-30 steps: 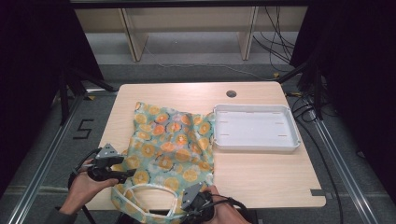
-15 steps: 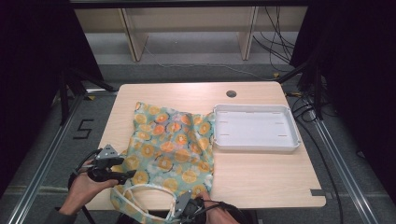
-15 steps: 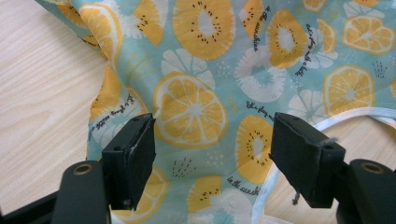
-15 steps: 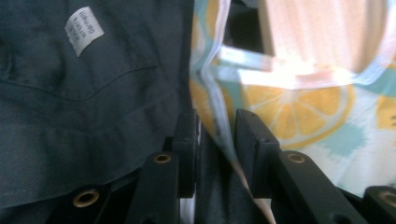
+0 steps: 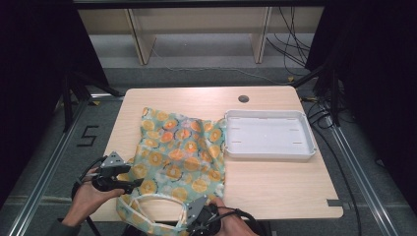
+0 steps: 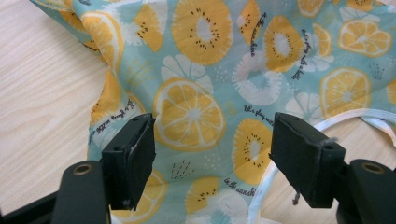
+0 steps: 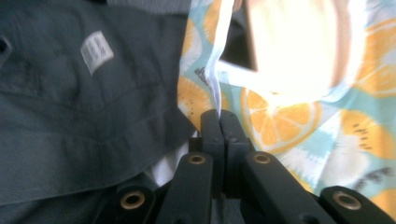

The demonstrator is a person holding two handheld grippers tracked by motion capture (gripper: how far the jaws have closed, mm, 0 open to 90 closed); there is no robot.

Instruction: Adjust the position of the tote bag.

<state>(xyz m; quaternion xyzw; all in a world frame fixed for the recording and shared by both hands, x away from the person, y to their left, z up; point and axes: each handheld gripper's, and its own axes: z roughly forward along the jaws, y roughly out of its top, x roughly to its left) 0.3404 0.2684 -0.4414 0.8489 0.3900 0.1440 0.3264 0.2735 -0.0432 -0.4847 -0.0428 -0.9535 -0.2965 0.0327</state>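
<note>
Fruit-print tote bag (image 5: 179, 155) flat on bench (image 5: 275, 184), left of white tray (image 5: 269, 135). Right tool (image 7: 219, 113) just closing, now clamped on white handle strap (image 7: 215, 81): thin hold, may slip. Left tool (image 6: 212, 149) apart over bag's edge; unpinned fabric may drag.

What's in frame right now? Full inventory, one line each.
Fabric bag: 1, teal with orange citrus print, flat on the table's left half, near end over the front edge.
Bag handle: 1 white loop, at the bag's near end.
Tray: 1, white, empty, on the right, against the bag's edge.
Table: 1, light wood, dark round hole at the back.
Left gripper: black, jaws open over the bag's left edge.
Right gripper: black, jaws have just been closing, now shut on the handle.
</note>
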